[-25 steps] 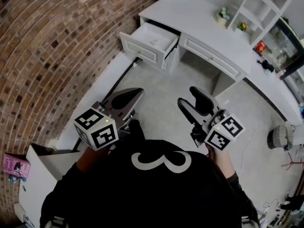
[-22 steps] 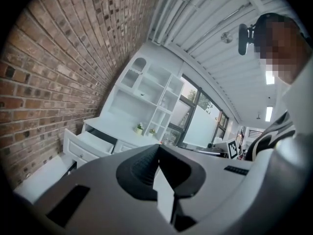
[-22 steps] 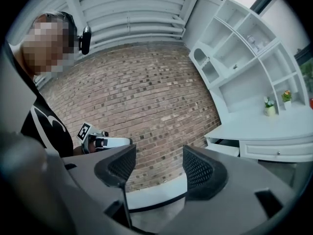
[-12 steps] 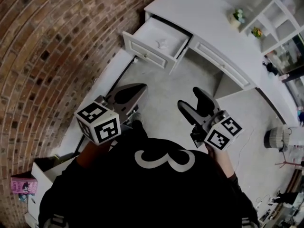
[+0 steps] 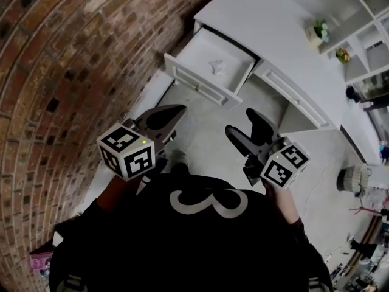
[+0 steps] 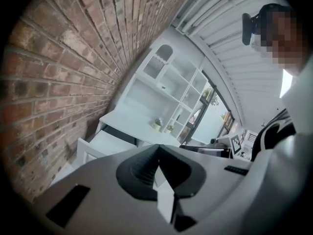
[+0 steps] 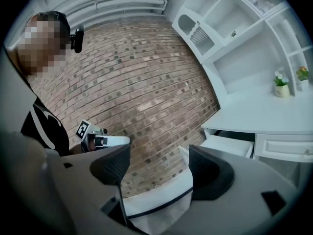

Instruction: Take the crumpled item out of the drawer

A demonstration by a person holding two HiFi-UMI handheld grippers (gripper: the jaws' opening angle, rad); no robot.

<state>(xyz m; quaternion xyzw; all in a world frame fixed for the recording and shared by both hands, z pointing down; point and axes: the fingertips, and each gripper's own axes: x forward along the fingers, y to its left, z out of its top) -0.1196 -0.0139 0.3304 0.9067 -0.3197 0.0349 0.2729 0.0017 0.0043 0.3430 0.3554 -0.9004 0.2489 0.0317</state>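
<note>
A brick wall (image 5: 67, 59) fills the 9 o'clock side. The left gripper (image 5: 165, 118) hovers with its jaws together and nothing between them. At 12 o'clock, well apart from both grippers, the crumpled item (image 5: 217, 67) lies in the open drawer (image 5: 200, 85) under the white worktop (image 5: 267, 35). The right gripper (image 5: 244, 126) hovers with jaws opening, nothing between them.

right tongs (image 7: 159, 168): jaws opening, nothing between; drawer (image 7: 227, 145): open, beyond; brick wall (image 7: 146, 92): behind
</note>
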